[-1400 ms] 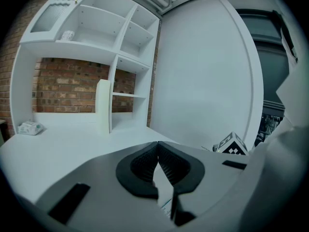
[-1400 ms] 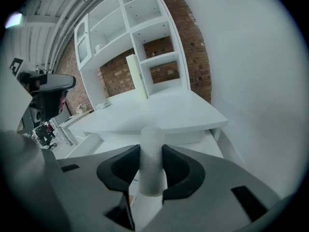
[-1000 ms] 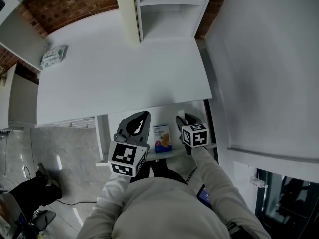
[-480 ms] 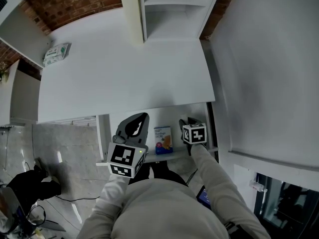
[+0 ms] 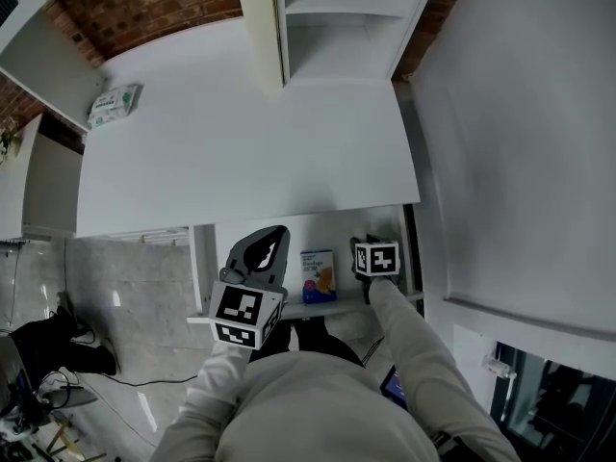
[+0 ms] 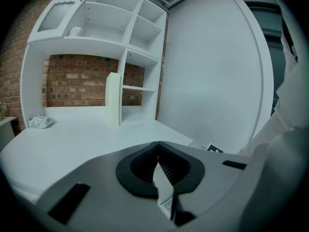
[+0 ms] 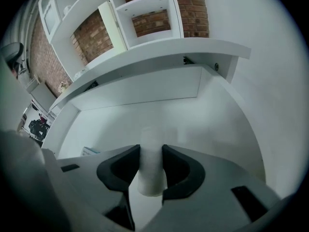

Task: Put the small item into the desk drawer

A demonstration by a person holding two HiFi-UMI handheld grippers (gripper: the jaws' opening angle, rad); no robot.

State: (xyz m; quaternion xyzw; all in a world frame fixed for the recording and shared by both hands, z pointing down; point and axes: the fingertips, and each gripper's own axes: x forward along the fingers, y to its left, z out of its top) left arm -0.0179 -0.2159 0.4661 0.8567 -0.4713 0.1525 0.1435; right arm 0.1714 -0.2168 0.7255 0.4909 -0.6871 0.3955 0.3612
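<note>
The desk drawer [image 5: 289,237] stands pulled out under the white desk's front edge. My right gripper [image 5: 366,248] reaches down into it at its right side. In the right gripper view the right gripper [image 7: 151,153] is shut on a small white cylinder-shaped item [image 7: 150,170], upright between the pads above the drawer floor [image 7: 193,120]. A small blue and orange box [image 5: 317,275] lies in the drawer's middle, its corner showing as the box [image 7: 89,151]. My left gripper [image 5: 262,256] hovers over the drawer's left part, its jaws shut with nothing in them, the left gripper [image 6: 158,145] pointing across the desktop.
A pack of wipes [image 5: 114,105] lies at the desktop's far left. A white shelf unit [image 5: 342,17] with an upright cream panel [image 5: 261,27] stands at the back. A white wall [image 5: 520,133] closes off the right. Dark things [image 5: 58,349] lie on the marble floor at lower left.
The head view has drifted a little. My right gripper with the white item has sunk slightly deeper into the drawer. The left gripper has hardly moved.
</note>
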